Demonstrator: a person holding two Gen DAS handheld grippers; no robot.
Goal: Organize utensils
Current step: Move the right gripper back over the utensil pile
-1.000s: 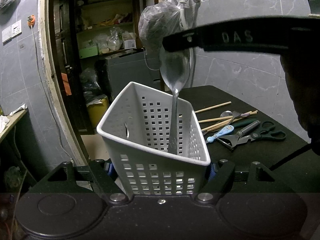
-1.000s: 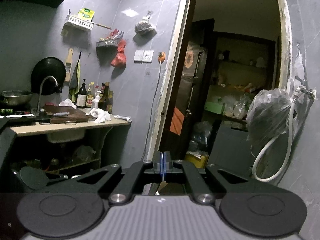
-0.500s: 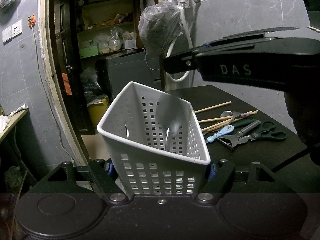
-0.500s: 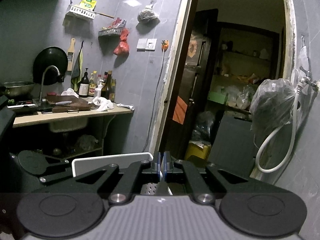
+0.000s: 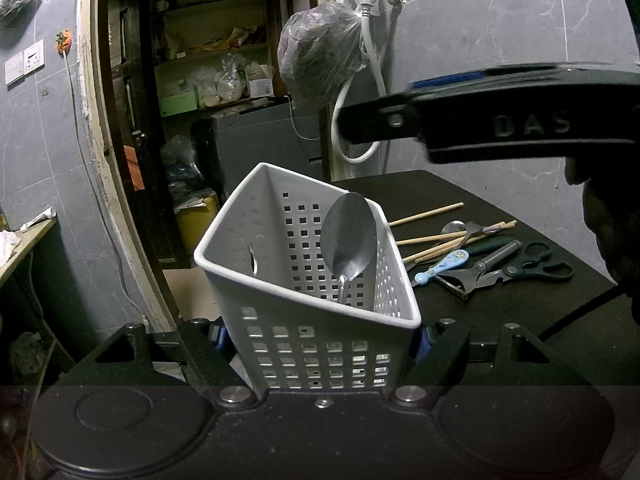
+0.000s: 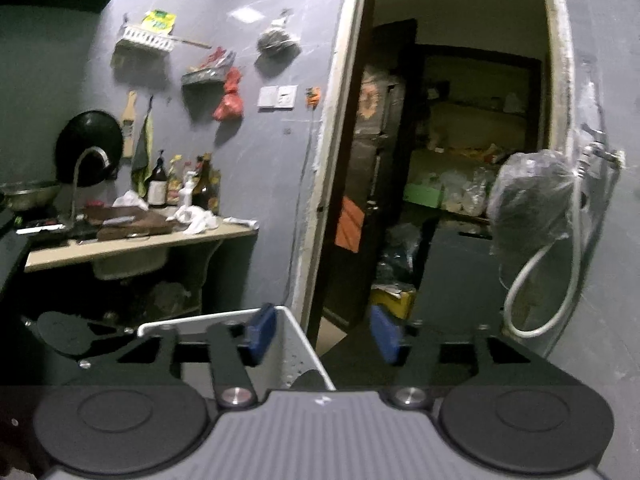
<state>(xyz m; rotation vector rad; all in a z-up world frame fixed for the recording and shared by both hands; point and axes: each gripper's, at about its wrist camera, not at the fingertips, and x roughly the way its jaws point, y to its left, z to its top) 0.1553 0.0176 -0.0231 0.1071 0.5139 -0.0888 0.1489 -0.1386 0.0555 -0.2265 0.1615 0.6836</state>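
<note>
My left gripper [image 5: 320,336] is shut on a white perforated utensil basket [image 5: 280,288] and holds it tilted. A large metal spoon [image 5: 349,240] stands inside the basket, bowl up, leaning on its right wall. My right gripper [image 6: 322,334] is open and empty, hovering above the basket's rim [image 6: 288,320]; it shows as a black arm [image 5: 480,124] across the upper right of the left wrist view. On the black table [image 5: 520,312] lie chopsticks [image 5: 428,214], a small spoon [image 5: 454,227], a blue-handled utensil [image 5: 440,266], a peeler [image 5: 476,276] and scissors [image 5: 536,266].
A doorway [image 5: 192,120] with cluttered shelves is behind the basket. A plastic bag [image 5: 320,60] hangs from a tap with a white hose on the tiled wall. A counter [image 6: 132,236] with bottles and a sink stands at the left.
My right gripper has opened and let go of the spoon, which dropped into the basket and now leans on its right wall. The right gripper has lifted slightly.
</note>
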